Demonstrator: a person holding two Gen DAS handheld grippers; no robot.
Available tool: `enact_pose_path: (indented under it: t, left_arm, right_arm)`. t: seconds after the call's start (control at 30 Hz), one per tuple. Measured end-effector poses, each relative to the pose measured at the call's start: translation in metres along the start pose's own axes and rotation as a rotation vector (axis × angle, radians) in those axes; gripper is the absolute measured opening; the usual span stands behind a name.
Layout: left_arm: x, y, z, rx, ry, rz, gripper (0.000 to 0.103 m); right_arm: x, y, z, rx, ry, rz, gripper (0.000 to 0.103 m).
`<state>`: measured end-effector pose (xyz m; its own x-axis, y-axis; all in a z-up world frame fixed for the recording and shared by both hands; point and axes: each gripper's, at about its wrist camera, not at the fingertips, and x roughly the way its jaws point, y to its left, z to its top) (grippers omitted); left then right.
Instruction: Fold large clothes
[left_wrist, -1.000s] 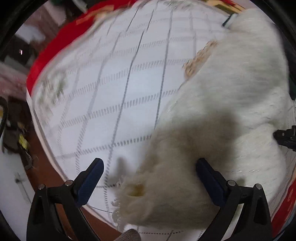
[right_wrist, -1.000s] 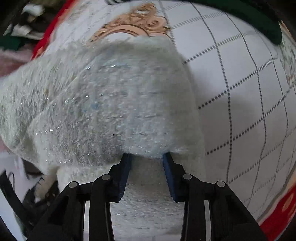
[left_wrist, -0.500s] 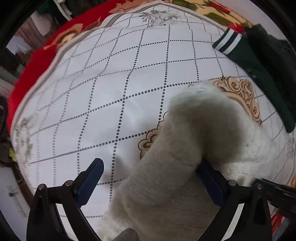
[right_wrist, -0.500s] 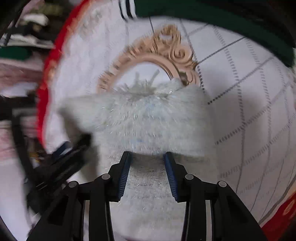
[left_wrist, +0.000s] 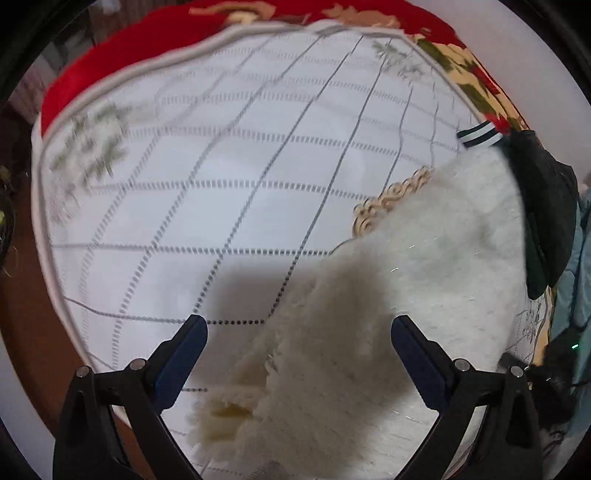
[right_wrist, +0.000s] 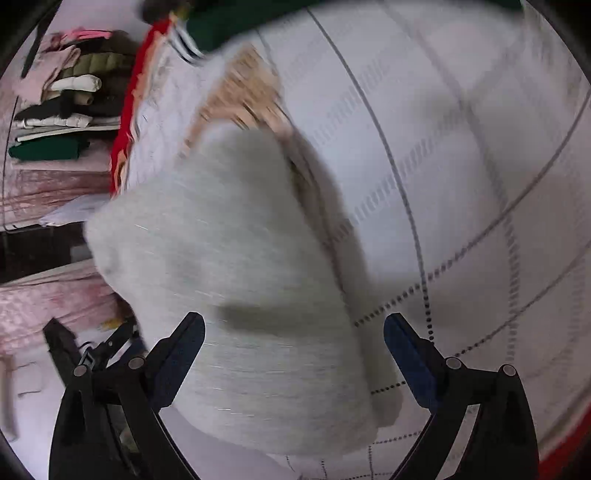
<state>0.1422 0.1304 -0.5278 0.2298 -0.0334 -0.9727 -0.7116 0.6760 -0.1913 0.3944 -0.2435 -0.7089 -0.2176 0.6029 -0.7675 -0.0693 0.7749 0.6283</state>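
A fluffy white sweater lies folded on the white checked cloth of the table. It also shows in the right wrist view, blurred by motion. My left gripper is open and empty just above the sweater's near-left edge. My right gripper is open and empty over the sweater's near end, its fingers standing wide on either side of the fabric.
A dark green garment with striped cuff lies at the table's far right, also in the right wrist view. The cloth has a red border. Stacked folded clothes sit beyond the table's left edge.
My right gripper has opened and let go of the sweater, which now lies on the table. My left gripper stays open and has shifted over the sweater's edge.
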Motion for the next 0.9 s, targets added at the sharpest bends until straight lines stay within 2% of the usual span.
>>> enact_pose_path:
  t: [0.03,0.07,0.13,0.17,0.27,0.33,0.37,0.43,0.5,0.57,0.6,0.63,0.67,0.77,0.8,0.83,0.9]
  left_arm:
    - [0.007,0.000,0.000,0.005,0.011,-0.016,0.102]
    - [0.014,-0.001,0.000,0.014,0.027,-0.033,0.102]
    - [0.026,-0.002,0.004,0.036,0.059,-0.048,0.102]
    - [0.030,-0.004,0.006,0.049,0.069,-0.063,0.102]
    - [0.031,-0.006,0.011,0.086,0.070,-0.061,0.102]
    - [0.027,-0.007,0.015,0.124,0.069,-0.054,0.100]
    - [0.025,-0.008,0.016,0.144,0.073,-0.049,0.100]
    - [0.022,-0.008,0.017,0.179,0.099,-0.048,0.100]
    - [0.022,-0.008,0.019,0.215,0.119,-0.049,0.100]
    - [0.027,-0.012,0.022,0.257,0.132,-0.069,0.100]
    - [0.029,-0.014,0.022,0.282,0.137,-0.081,0.101]
    - [0.031,-0.016,0.022,0.299,0.141,-0.090,0.100]
    - [0.033,-0.017,0.024,0.312,0.148,-0.105,0.100]
    - [0.038,-0.021,0.033,0.345,0.152,-0.159,0.100]
    - [0.036,-0.023,0.035,0.366,0.141,-0.181,0.088]
    - [0.034,-0.027,0.037,0.400,0.136,-0.210,0.066]
    - [0.025,-0.032,0.038,0.457,0.112,-0.226,0.038]
  right_arm:
    - [0.006,-0.005,-0.002,0.000,0.017,0.032,0.099]
    - [0.020,-0.011,-0.001,0.010,0.046,0.131,0.099]
    - [0.038,-0.015,0.002,0.046,0.051,0.252,0.098]
    - [0.045,-0.014,0.005,0.059,0.057,0.315,0.087]
    - [0.055,-0.009,0.011,0.078,0.058,0.355,0.066]
    - [0.047,-0.011,0.001,0.118,0.062,0.395,0.054]
    - [0.042,-0.014,-0.009,0.159,0.066,0.438,0.051]
    - [0.034,-0.013,-0.030,0.168,0.096,0.449,0.051]
    - [0.042,-0.010,-0.045,0.140,0.134,0.412,0.056]
    - [0.047,-0.010,-0.053,0.105,0.104,0.332,0.079]
    - [0.044,-0.011,-0.056,0.092,0.075,0.306,0.084]
    - [0.045,-0.010,-0.056,0.077,0.034,0.309,0.088]
    - [0.049,-0.010,-0.054,0.083,0.005,0.352,0.091]
    - [0.056,-0.005,-0.050,0.104,-0.037,0.428,0.091]
    - [0.055,-0.003,-0.052,0.108,-0.045,0.424,0.091]
    - [0.058,0.004,-0.050,0.114,-0.062,0.426,0.091]
    - [0.054,0.006,-0.057,0.132,-0.094,0.427,0.081]
